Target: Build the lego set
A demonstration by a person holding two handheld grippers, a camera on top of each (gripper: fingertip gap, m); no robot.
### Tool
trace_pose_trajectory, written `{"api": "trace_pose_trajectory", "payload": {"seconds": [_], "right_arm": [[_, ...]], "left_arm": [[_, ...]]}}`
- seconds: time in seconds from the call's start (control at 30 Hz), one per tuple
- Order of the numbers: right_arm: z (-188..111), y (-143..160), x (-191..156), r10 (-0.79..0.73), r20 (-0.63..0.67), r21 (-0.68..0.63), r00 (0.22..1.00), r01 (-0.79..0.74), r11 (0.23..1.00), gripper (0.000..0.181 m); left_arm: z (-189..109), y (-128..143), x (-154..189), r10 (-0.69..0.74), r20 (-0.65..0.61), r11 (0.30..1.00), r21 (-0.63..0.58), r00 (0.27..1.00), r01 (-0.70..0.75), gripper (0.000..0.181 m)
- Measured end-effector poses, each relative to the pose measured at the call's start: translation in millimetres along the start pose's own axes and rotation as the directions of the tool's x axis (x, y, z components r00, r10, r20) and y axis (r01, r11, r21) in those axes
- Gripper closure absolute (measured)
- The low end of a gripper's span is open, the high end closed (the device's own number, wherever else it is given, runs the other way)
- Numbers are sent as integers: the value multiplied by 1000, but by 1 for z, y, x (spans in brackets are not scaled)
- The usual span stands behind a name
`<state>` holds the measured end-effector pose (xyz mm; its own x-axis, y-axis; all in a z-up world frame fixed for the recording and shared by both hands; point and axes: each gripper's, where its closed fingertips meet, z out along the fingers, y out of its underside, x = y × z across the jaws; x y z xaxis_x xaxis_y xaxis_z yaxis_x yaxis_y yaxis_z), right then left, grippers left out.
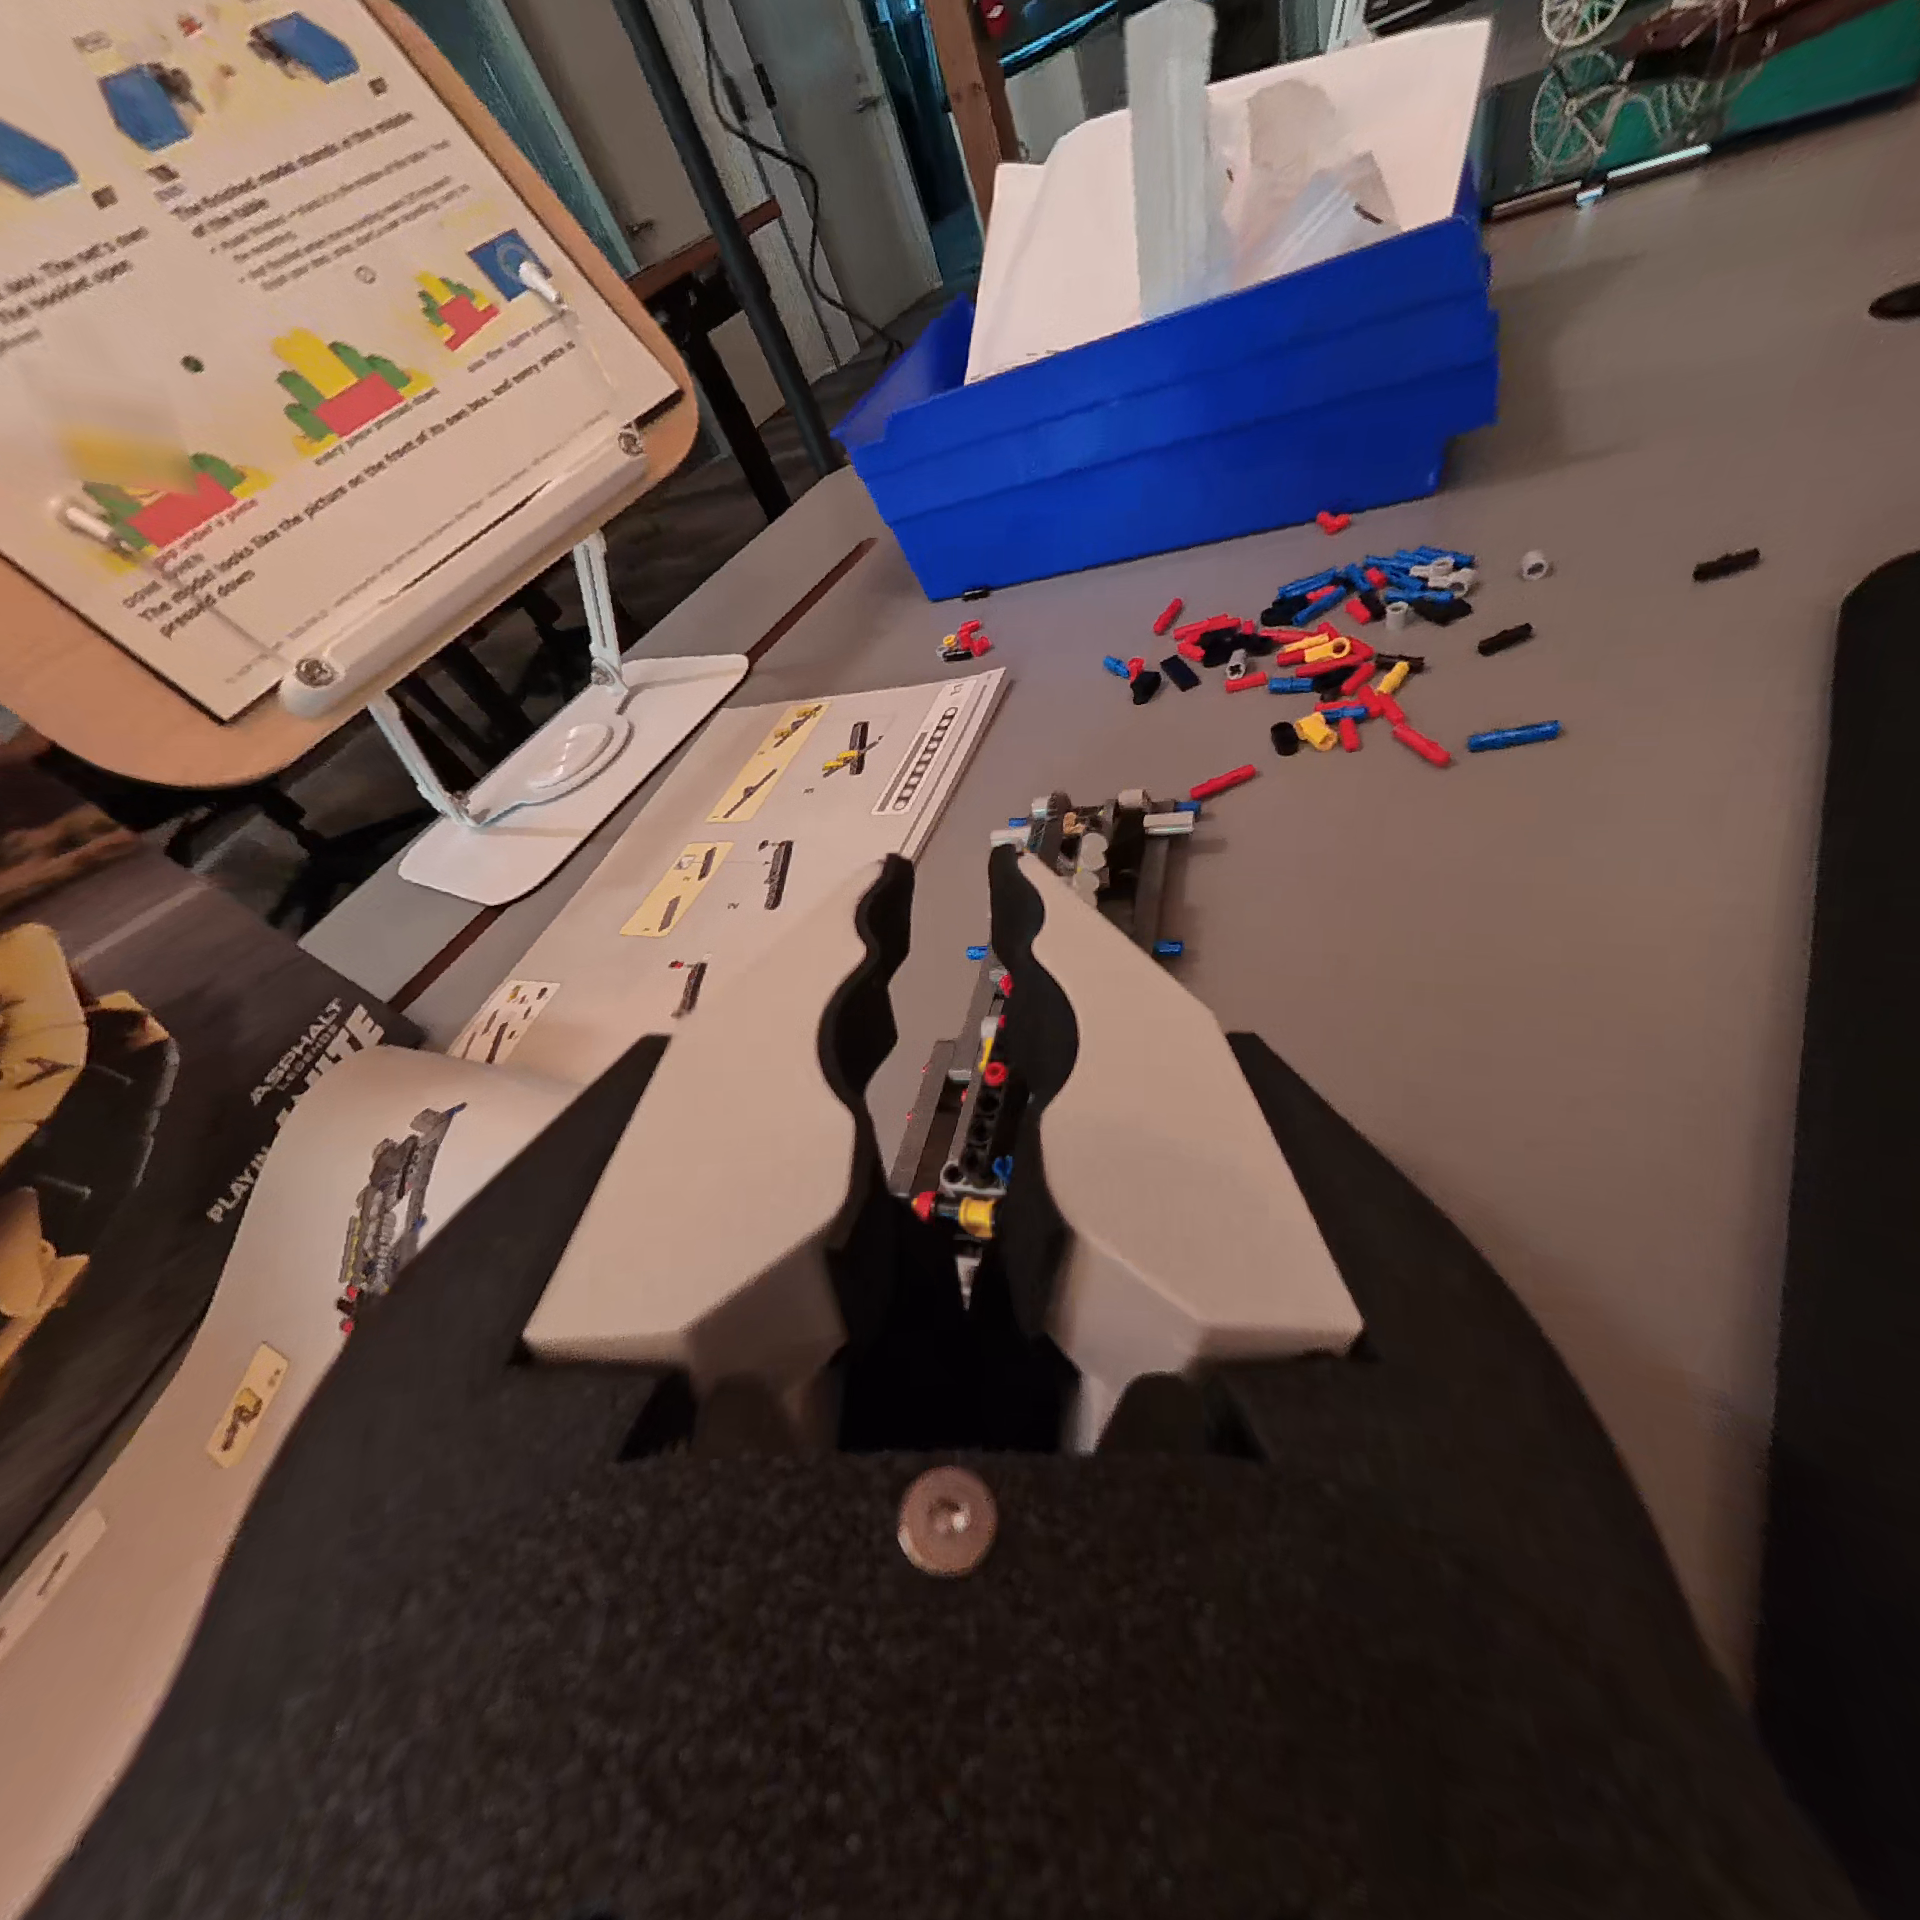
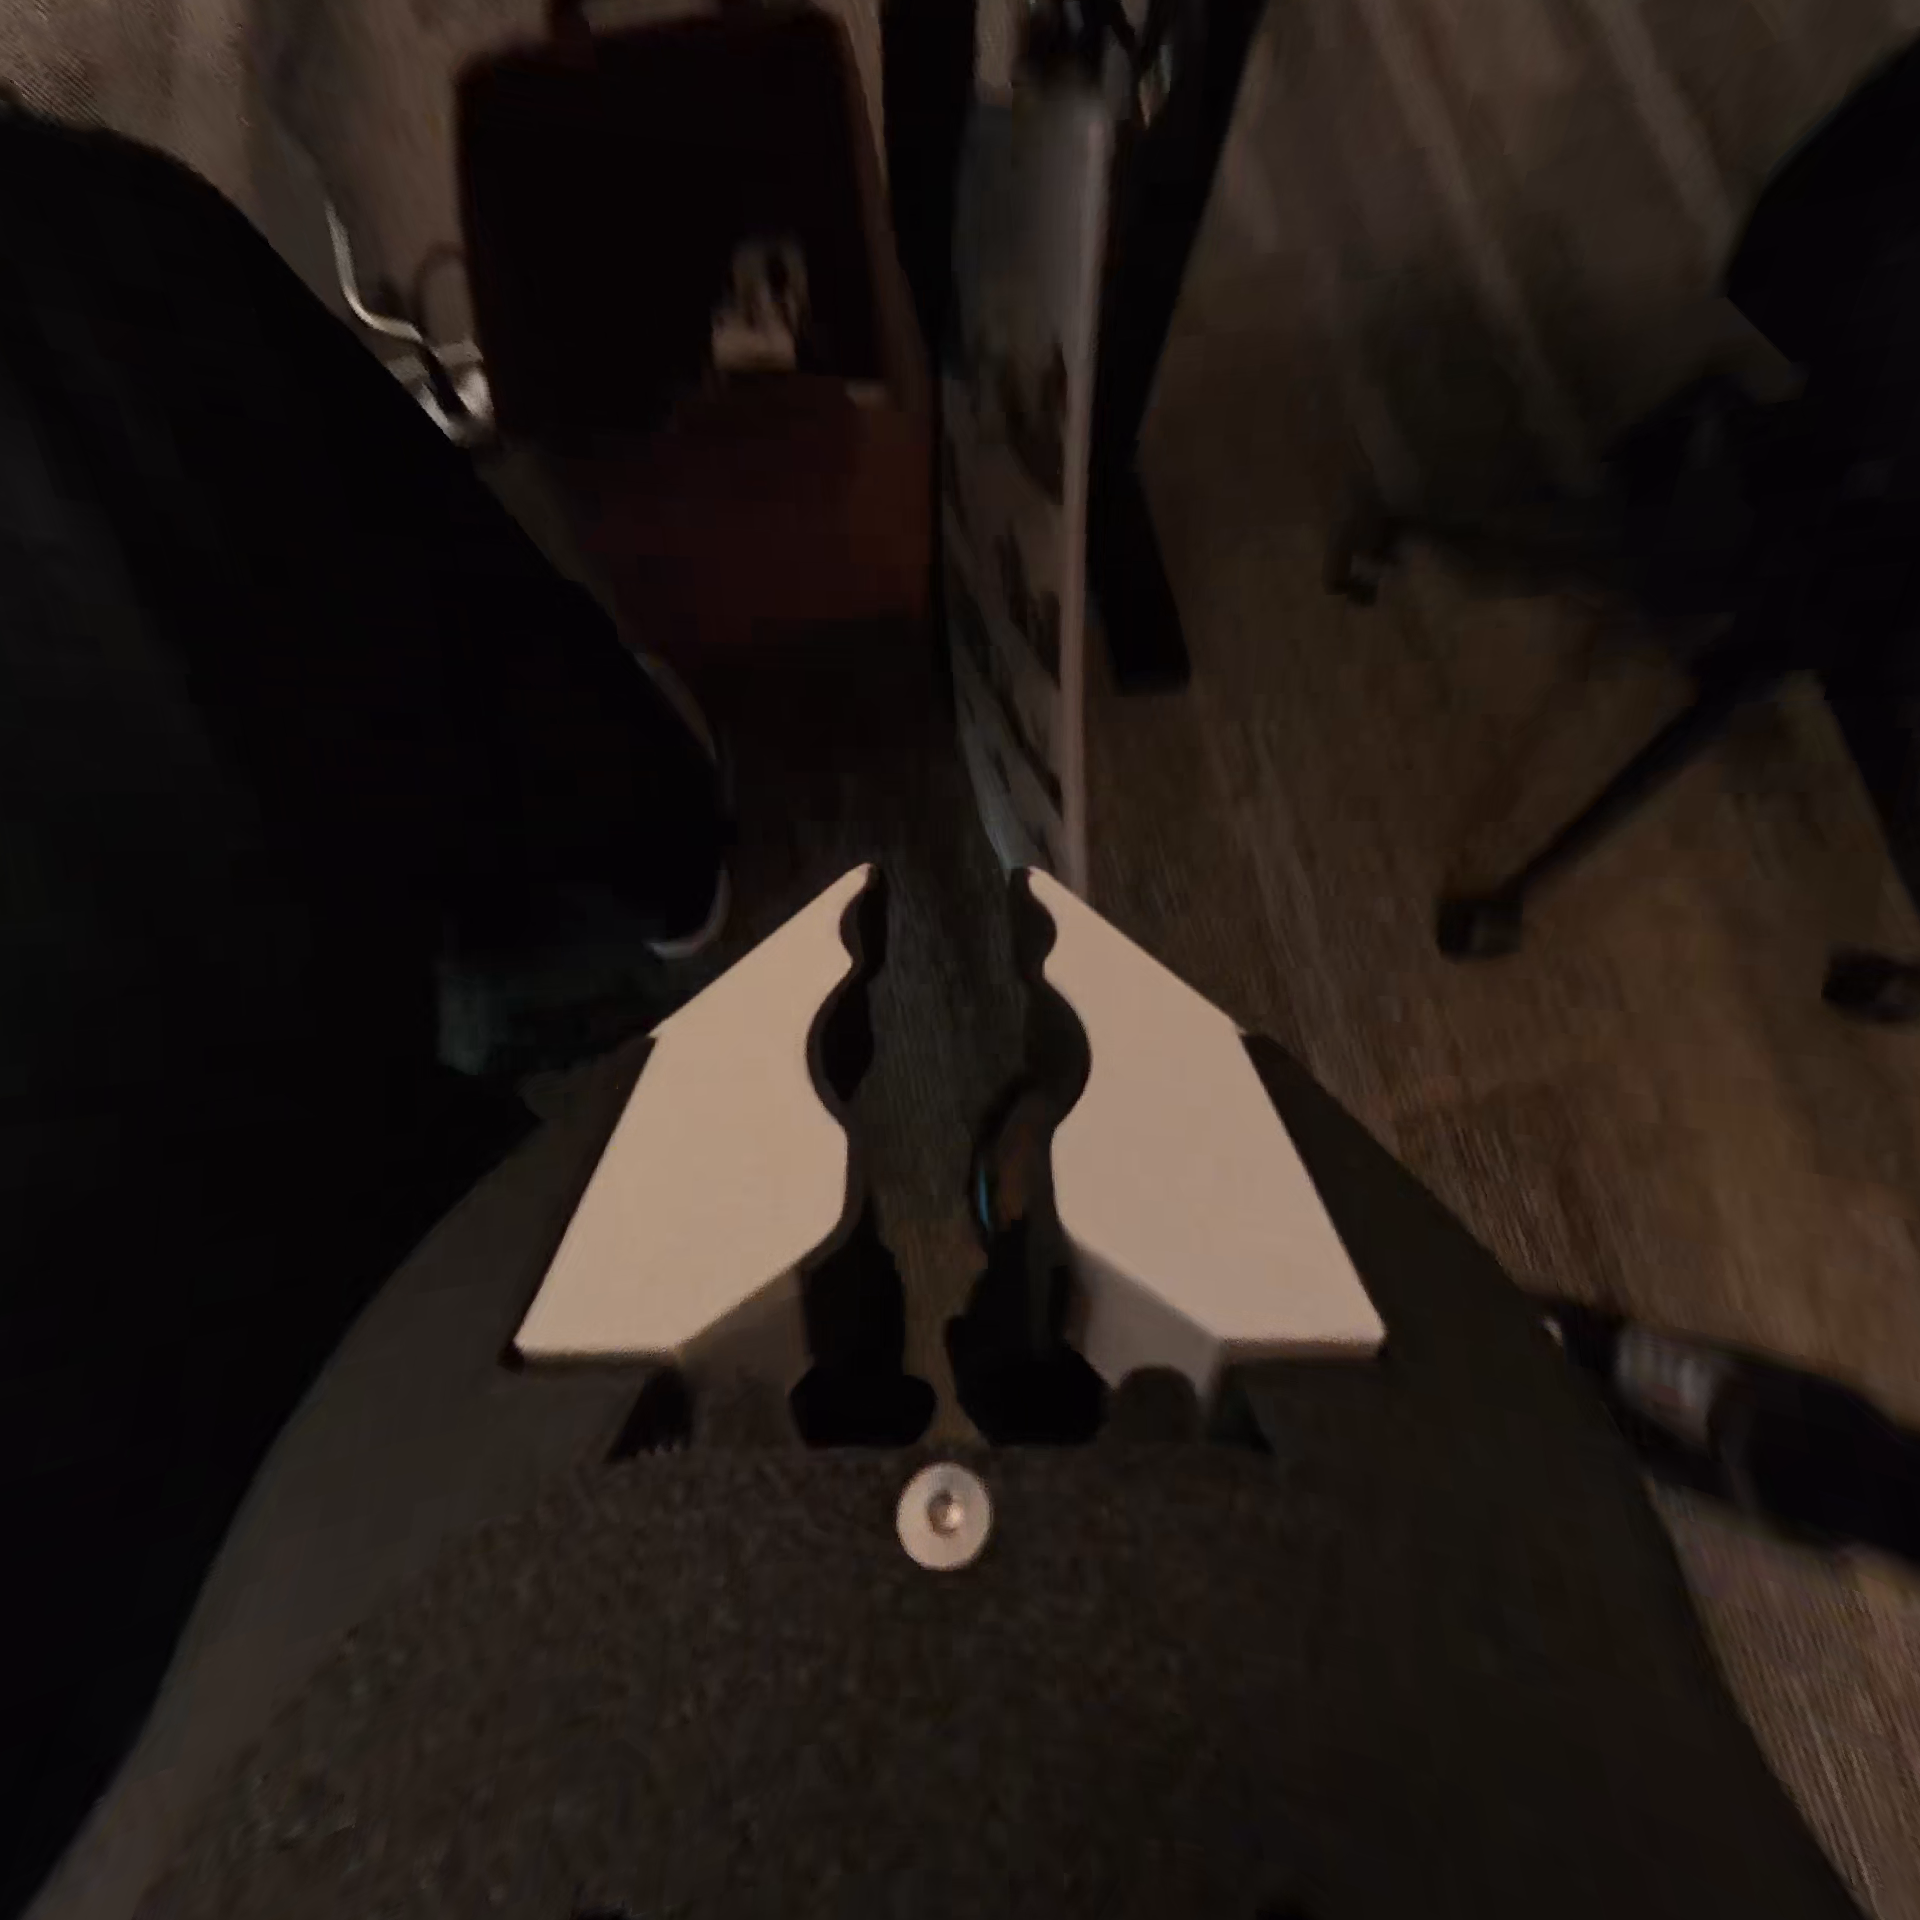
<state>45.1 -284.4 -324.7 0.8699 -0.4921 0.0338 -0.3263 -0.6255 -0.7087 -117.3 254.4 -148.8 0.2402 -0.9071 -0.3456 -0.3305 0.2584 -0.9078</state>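
Note:
My left gripper (image 1: 948, 868) is over the grey table (image 1: 1455, 1091). It is closed around the near end of a long grey and black lego assembly (image 1: 971, 1132). The assembly's far end (image 1: 1112, 831) sticks out past the right finger. A pile of small red, blue, black and yellow loose pieces (image 1: 1340, 655) lies beyond it. My right gripper (image 2: 945, 881) is below table height and points at a dim carpet floor (image 2: 1455, 987). Its jaws are apart. A small dark thing with a blue glint (image 2: 1003, 1164) shows by the right finger; I cannot tell what it is.
An open instruction booklet (image 1: 821, 800) lies left of the assembly. A blue bin (image 1: 1195, 436) with white paper stands behind the pieces. A sheet on a white stand (image 1: 312, 343) is at far left, a black mat (image 1: 1860, 1039) at right. Chair legs with castors (image 2: 1558, 852) stand on the floor.

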Motion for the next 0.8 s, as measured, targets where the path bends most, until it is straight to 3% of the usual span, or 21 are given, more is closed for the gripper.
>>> {"api": "trace_pose_trajectory", "payload": {"seconds": [0.17, 0.37, 0.47, 0.57, 0.67, 0.8], "right_arm": [[-39, 92, -11, 83, 39, -156, 996, -76, 985, 161], [-79, 147, -31, 81, 61, -191, 995, -68, 979, 159], [-62, 164, -57, 143, 204, -161, 968, -111, 981, 146], [9, 203, -61, 85, 262, -129, 961, -53, 990, 154], [118, 212, -38, 220, 271, 81, 937, -250, 965, 157], [291, 275, 8, 398, 81, 113, 914, -405, 907, 158]], "left_arm": [[2, -4, 17, 37, -30, 999, -8, 999, -38, 168], [5, -11, 42, 40, -87, 999, 2, 995, -40, 169], [6, -15, 53, 37, -113, 999, 15, 993, -36, 168], [6, -19, 62, 57, -127, 998, 26, 990, -54, 168], [6, -18, 67, 76, -129, 997, 29, 989, -73, 168], [9, -13, 67, 88, -120, 996, 13, 989, -87, 168]]}}
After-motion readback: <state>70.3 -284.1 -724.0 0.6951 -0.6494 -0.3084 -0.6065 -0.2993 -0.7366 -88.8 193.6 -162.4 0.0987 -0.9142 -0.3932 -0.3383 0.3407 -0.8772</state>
